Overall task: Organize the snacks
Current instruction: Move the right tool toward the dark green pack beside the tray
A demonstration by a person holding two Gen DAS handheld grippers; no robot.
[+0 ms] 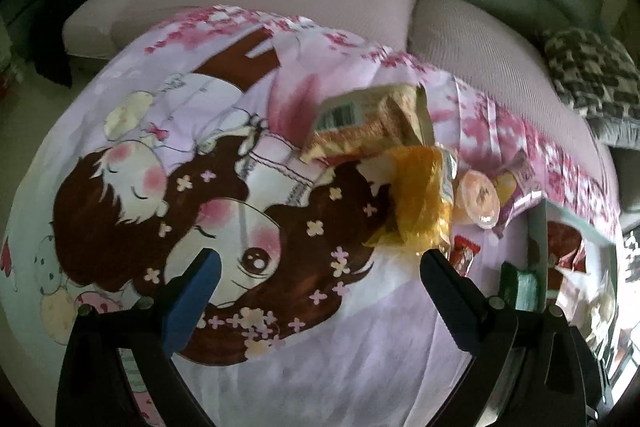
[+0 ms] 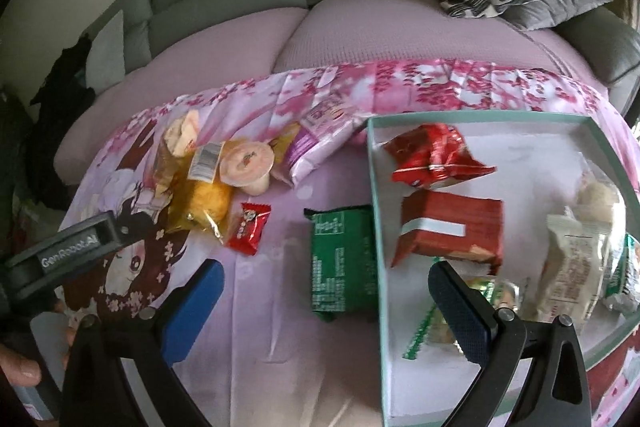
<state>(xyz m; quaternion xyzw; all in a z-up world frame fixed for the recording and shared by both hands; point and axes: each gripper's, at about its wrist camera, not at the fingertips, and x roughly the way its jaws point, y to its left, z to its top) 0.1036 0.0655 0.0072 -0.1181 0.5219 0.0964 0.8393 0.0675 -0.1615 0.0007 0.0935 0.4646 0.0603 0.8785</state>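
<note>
Snacks: the green packet (image 2: 343, 263) lay flat on the cartoon-print cloth (image 2: 280, 347), touching the outer left wall of the teal-rimmed box (image 2: 376, 227).
Still outside the box: a small red candy wrapper (image 2: 249, 229), a yellow cake bag (image 2: 204, 205), a peach jelly cup (image 2: 248, 163) and a purple pouch (image 2: 316, 143), all left of the box and farther from it than the green packet.
Inside the box: a crumpled red bag (image 2: 434, 157), a red biscuit pack (image 2: 452, 233) and pale wrapped snacks (image 2: 576, 267) near its right wall.
Right gripper (image 2: 326, 277): jaws wide apart, holding nothing, straddling the green packet and the box wall.
Left gripper (image 1: 320, 259): spread wide and empty, left of the yellow cake bag (image 1: 420, 199).
Risk: closing here could pinch the box wall with the packet and drag the box.
Risk: the flat packet might slip on the loose cloth, or the cloth bunch between the fingers.
</note>
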